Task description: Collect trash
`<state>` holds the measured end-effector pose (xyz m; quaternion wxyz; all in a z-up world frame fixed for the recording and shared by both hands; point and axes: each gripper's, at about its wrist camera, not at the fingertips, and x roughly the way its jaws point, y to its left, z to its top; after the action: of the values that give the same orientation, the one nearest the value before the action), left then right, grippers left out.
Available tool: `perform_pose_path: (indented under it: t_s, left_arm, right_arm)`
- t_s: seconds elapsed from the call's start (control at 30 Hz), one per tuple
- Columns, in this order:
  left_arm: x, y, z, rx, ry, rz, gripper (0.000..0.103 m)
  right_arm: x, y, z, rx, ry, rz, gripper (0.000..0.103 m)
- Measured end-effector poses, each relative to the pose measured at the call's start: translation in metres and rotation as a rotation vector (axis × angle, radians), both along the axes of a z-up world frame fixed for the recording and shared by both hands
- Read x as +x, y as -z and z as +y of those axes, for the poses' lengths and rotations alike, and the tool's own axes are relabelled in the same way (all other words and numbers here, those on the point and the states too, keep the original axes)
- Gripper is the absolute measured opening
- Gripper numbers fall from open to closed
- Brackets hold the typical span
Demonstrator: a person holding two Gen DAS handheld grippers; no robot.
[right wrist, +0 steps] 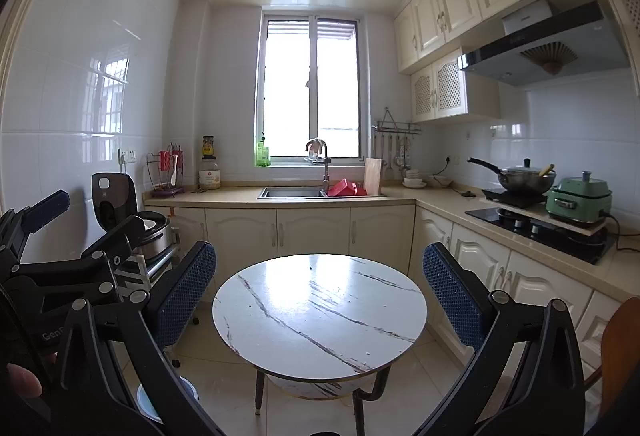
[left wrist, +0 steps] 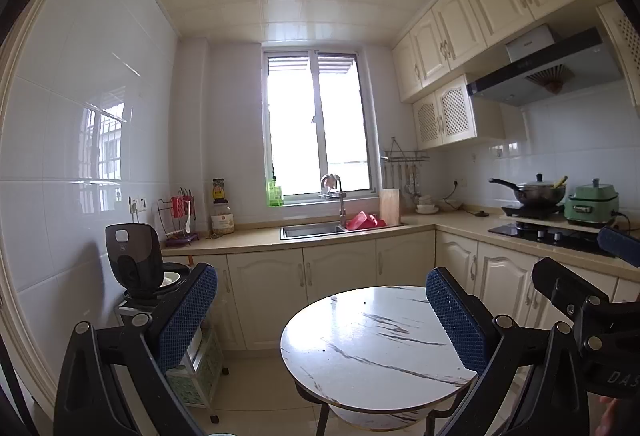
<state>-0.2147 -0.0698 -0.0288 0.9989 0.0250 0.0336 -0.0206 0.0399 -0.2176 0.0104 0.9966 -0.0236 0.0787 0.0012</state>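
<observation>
Both grippers held above and near side of the round marble table. Left gripper jaws spread wide, empty; right gripper likewise. Trash: only tiny dark specks on the tabletop, too small to identify, no long axis readable. They lie ahead and below; neither gripper clearly nearer.

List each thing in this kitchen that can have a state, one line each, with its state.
left gripper: open, empty.
right gripper: open, empty.
round table: top bare apart from specks.
rice cooker: lid up.
wok: lidded, on the stove.
base cabinet doors: shut.
</observation>
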Motion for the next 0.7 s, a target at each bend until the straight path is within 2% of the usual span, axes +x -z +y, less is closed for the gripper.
perform_pose_path:
  t_s: [0.7]
  left_arm:
    - [0.0019,0.0025,0.0002,-0.002,-0.003,-0.003,0.102]
  right_arm:
    - [0.0010,-0.0013,-0.0033,-0.001,-0.001,0.001,0.103]
